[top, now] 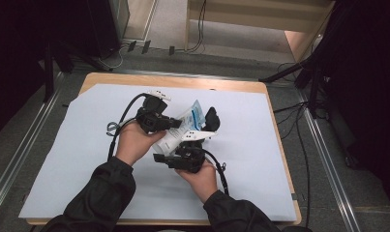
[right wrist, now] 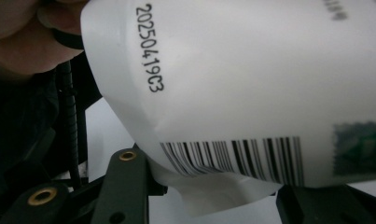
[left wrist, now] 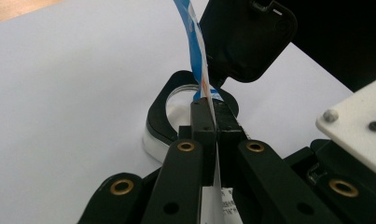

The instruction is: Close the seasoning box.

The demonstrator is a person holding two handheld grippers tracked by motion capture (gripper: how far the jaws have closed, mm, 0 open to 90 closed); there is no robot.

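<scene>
Pinching a white, blue-edged barcoded packet (top: pixel 185 126), both hand-held grippers: left (left wrist: pixel 215 125) and right (right wrist: pixel 213 186) closed on it.

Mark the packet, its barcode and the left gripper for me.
packet (top: pixel 191 118): high view, on its white and blue face between the grippers.
barcode (right wrist: pixel 237 156): right gripper view, on the middle bars.
left gripper (left wrist: pixel 215 128): left gripper view, where its tips clamp the packet's edge.

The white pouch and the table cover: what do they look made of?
Pouch: thin flexible plastic film, probably; smooth and slightly glossy, it curls, with a crimped edge seam beside the barcode, and both grippers pinch it flat. Table cover: a matte pale sheet, paper or thin plastic, lying flat over the wooden tabletop.
</scene>
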